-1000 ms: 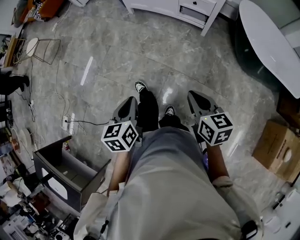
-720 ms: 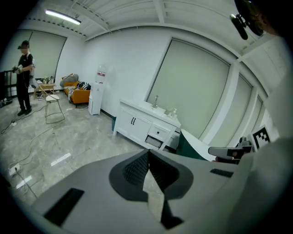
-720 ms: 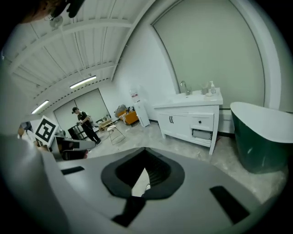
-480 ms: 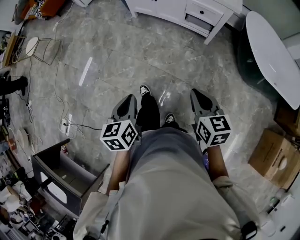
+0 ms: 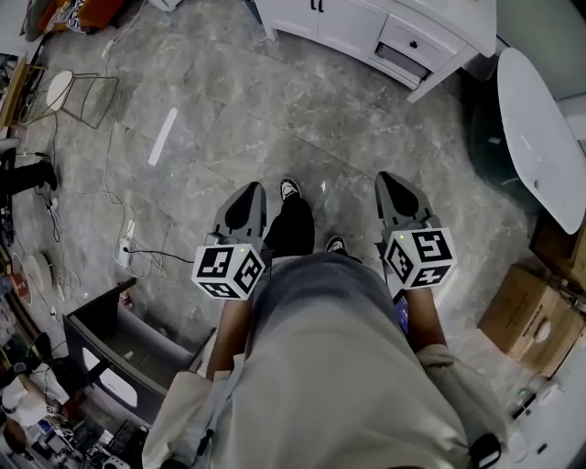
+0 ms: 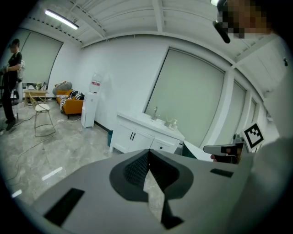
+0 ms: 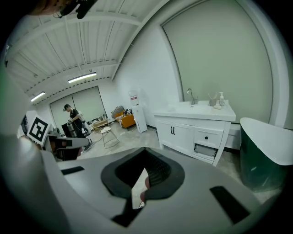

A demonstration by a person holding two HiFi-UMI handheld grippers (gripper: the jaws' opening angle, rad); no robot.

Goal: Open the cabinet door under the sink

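The cabinet door (image 7: 173, 131) under the sink is shut, its two dark handles side by side. It belongs to the white cabinet (image 5: 394, 27) at the far edge of the marbled floor (image 5: 229, 110), well apart from both grippers. The left gripper (image 6: 148, 151) has its jaws pressed together at the tips, with nothing between them, and touches nothing. The right gripper (image 7: 145, 162) is likewise closed tip to tip and empty, held in the air above the floor.

No legible text, seemingly.
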